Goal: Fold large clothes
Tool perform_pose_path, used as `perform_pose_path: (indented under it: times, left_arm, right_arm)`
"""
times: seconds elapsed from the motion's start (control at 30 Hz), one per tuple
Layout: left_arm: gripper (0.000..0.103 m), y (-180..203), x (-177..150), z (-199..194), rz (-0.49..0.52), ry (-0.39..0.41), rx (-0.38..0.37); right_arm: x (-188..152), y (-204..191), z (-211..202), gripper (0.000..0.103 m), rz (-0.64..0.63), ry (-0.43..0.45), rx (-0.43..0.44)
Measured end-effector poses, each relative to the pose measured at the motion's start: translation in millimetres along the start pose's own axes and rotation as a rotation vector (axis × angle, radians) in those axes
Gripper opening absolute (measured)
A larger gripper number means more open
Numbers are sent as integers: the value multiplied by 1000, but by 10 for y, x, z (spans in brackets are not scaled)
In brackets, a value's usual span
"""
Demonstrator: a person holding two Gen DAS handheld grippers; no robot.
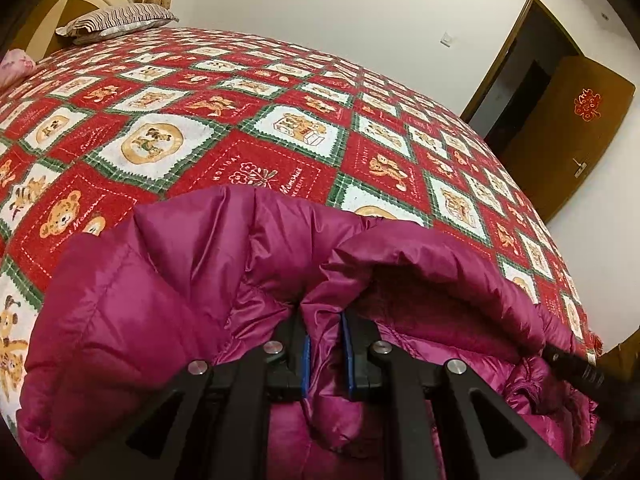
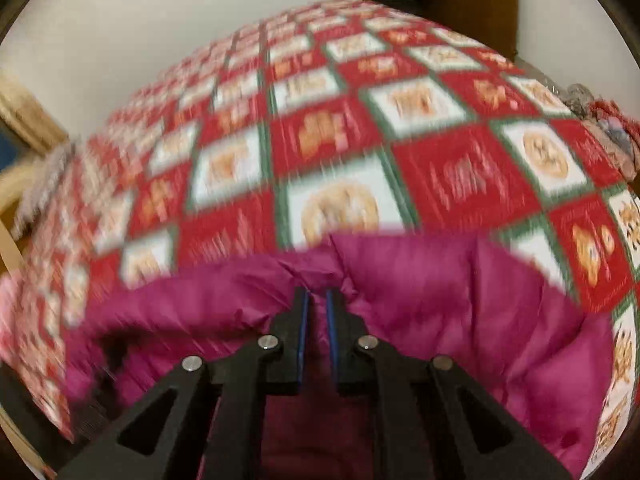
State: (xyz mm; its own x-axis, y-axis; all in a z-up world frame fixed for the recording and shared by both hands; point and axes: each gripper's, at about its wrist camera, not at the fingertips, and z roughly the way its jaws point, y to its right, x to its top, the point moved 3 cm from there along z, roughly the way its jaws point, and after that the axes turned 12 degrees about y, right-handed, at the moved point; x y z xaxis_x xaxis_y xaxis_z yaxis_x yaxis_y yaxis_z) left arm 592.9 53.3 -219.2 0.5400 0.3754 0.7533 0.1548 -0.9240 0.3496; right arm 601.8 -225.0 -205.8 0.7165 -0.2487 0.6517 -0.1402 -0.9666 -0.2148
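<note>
A magenta puffer jacket [image 1: 160, 280] lies on a bed covered by a red, white and green bear-print bedspread [image 1: 280, 120]. My left gripper [image 1: 322, 312] is shut on a bunched fold of the jacket's edge, with fabric squeezed between the blue pads. The right wrist view is blurred. There the jacket [image 2: 440, 300] fills the lower part, and my right gripper [image 2: 316, 294] has its jaws a narrow slit apart. Creased jacket fabric is pinched at its tips. The bedspread [image 2: 340, 120] stretches away beyond.
A striped pillow [image 1: 116, 20] and a pink cushion [image 1: 14, 66] lie at the head of the bed. A brown door [image 1: 580, 120] stands open at the right wall. A dark tube-like object [image 1: 576, 368] pokes in beside the jacket. Crumpled clothes [image 2: 612, 136] sit at the bed's right edge.
</note>
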Motion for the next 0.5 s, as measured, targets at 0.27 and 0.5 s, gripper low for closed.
perform_pose_path:
  times: [0.27,0.5]
  left_arm:
    - [20,84,86,-484,167,-46,-9]
    - [78,646,688,-780,214,158,-68]
  right_arm:
    - [-203,-16,-134,8,-162,155,-10]
    - [-181,-75,-122,8,-202,186,-49]
